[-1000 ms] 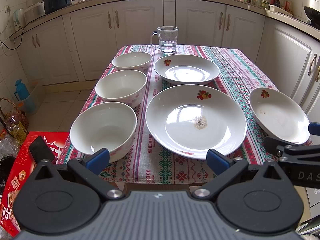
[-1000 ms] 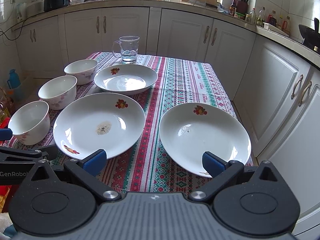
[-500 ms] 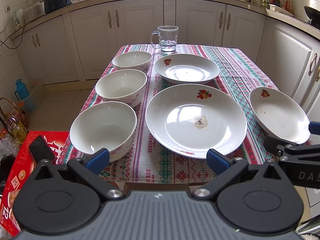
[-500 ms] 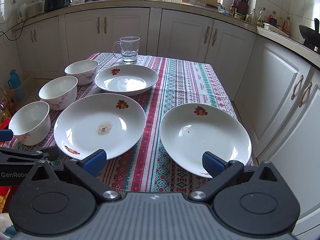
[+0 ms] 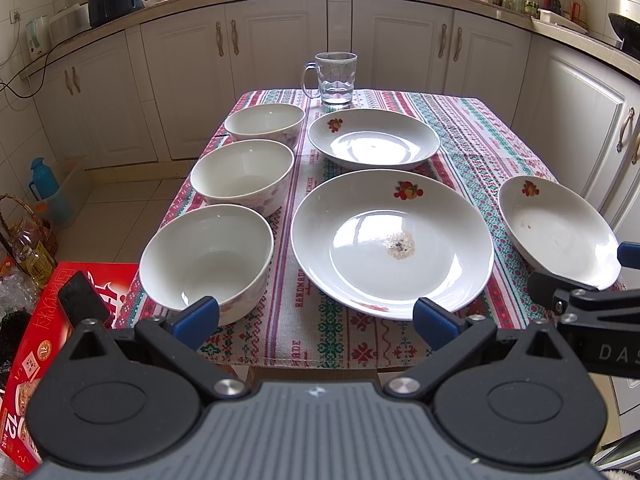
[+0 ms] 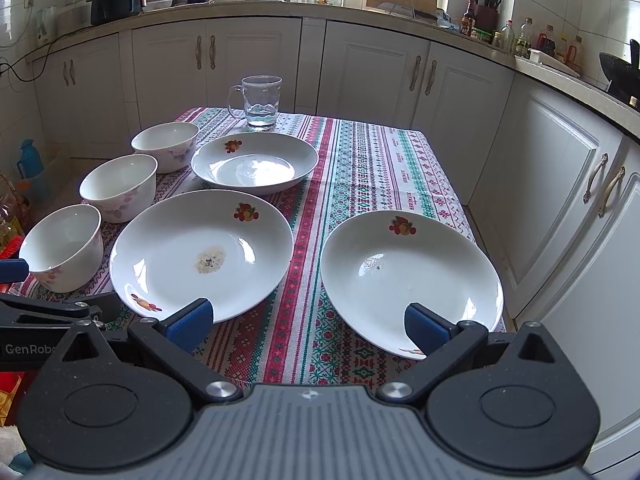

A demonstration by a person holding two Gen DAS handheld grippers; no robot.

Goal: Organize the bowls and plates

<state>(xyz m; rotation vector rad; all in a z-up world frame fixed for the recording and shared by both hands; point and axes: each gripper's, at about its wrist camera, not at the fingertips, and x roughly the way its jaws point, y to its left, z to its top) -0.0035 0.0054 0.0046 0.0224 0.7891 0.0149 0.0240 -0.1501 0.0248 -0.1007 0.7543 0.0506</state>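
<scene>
Three white bowls stand in a column on the table's left: near (image 5: 206,254), middle (image 5: 242,174), far (image 5: 264,122). Three white plates with fruit motifs lie beside them: a large one with crumbs (image 5: 392,240) in the middle, a far one (image 5: 374,138), and one at the right edge (image 5: 556,228), also in the right wrist view (image 6: 412,276). My left gripper (image 5: 316,318) is open and empty at the table's front edge, between the near bowl and the large plate. My right gripper (image 6: 306,320) is open and empty, before the gap between the large plate (image 6: 202,250) and the right plate.
A glass mug (image 5: 335,78) with some water stands at the table's far end. The patterned tablecloth (image 5: 472,136) covers the table. A red box (image 5: 36,344) and a basket with a bottle (image 5: 30,240) sit on the floor to the left. White cabinets surround the table.
Both grippers have crept slightly forward and up; nothing on the table has moved.
</scene>
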